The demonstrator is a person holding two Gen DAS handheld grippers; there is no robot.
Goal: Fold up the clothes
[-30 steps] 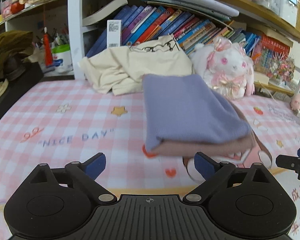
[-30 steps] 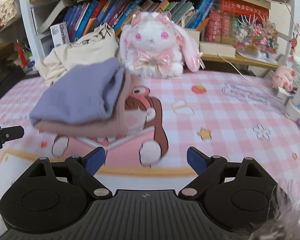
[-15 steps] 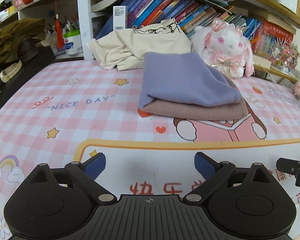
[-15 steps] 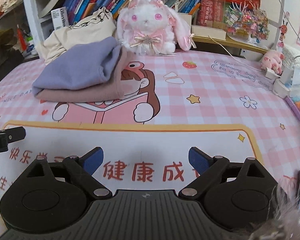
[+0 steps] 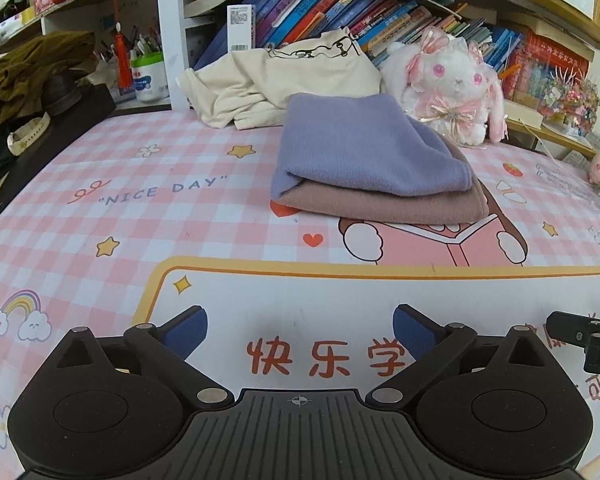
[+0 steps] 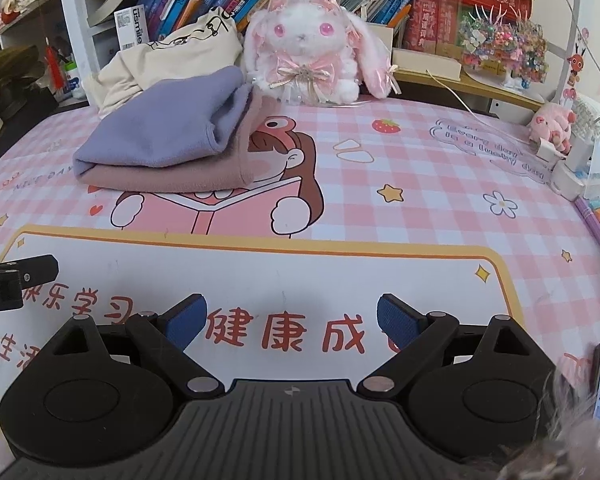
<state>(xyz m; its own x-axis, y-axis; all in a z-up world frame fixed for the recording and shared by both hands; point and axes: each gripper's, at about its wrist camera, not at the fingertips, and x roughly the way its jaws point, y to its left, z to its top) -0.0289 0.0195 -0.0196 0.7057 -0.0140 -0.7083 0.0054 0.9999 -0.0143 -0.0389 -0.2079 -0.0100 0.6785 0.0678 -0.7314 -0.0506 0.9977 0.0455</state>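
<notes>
Folded lilac garment (image 5: 364,148) lies squarely on folded mauve garment (image 5: 384,204), edges roughly aligned. Nearer than this stack, bare worktop (image 5: 300,292) lies under both hand-held grippers: left (image 5: 300,326) and right (image 6: 292,318), jaws spread, empty.

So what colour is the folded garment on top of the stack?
Lavender purple, clearest in the left wrist view.

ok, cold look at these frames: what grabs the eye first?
Mid-table, a neat stack: a folded lavender garment lies on a folded dusty-pink one. Behind it a crumpled cream shirt sits unfolded against the bookshelf, with a white-and-pink plush rabbit beside it. Both the left gripper and the right gripper are open and empty.
</notes>
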